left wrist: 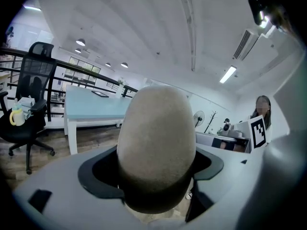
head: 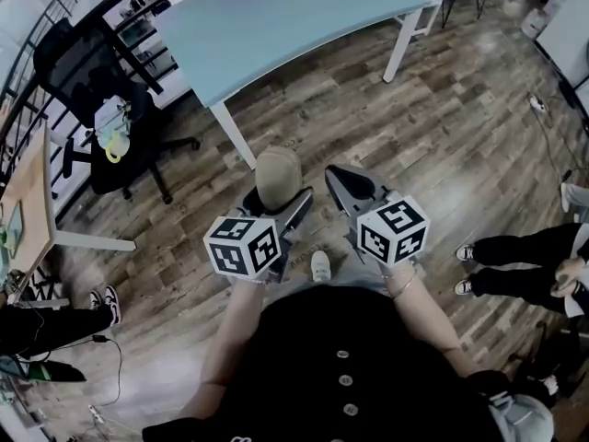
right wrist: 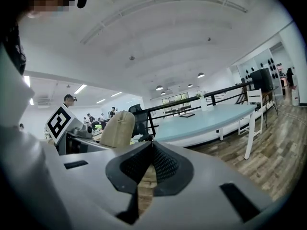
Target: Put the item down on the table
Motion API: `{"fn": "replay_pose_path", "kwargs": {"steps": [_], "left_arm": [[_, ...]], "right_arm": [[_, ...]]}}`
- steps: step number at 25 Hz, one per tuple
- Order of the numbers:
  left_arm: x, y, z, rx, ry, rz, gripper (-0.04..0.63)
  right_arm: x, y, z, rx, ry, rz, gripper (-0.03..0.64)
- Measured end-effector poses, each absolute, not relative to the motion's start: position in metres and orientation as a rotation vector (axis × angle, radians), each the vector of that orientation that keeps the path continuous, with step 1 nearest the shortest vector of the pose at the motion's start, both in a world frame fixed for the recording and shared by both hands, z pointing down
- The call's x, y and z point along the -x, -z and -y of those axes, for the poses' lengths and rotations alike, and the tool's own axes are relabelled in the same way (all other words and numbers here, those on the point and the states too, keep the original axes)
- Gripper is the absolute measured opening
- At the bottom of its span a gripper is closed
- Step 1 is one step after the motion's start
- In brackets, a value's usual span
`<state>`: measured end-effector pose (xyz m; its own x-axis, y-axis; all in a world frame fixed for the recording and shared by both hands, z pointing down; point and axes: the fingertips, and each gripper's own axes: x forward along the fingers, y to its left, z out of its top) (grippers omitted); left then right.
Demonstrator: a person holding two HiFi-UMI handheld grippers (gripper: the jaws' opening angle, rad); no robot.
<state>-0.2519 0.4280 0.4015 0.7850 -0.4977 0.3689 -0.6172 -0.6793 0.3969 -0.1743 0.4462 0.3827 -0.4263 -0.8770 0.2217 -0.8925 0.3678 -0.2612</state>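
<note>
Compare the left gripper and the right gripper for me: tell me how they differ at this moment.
The left gripper is shut on a rounded beige item; the right gripper holds nothing, its jaws closed together. The left marker cube shows a different pattern from the right marker cube. Both grippers are grey and held side by side above the wooden floor, short of the light blue table.

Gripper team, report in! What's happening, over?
Left gripper shut on beige rounded item, above floor. Right gripper shut, empty. Blue table ahead, nothing seen between.
</note>
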Motion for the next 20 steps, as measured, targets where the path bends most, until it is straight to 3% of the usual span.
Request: {"fn": "replay_pose_path", "kwargs": {"steps": [20], "left_arm": [[0.200, -0.430, -0.338, -2.407, -0.349, 0.746, 0.414]], "right_arm": [[0.128, -0.409, -0.361, -1.719, -0.632, 2.490, 0.005]]}}
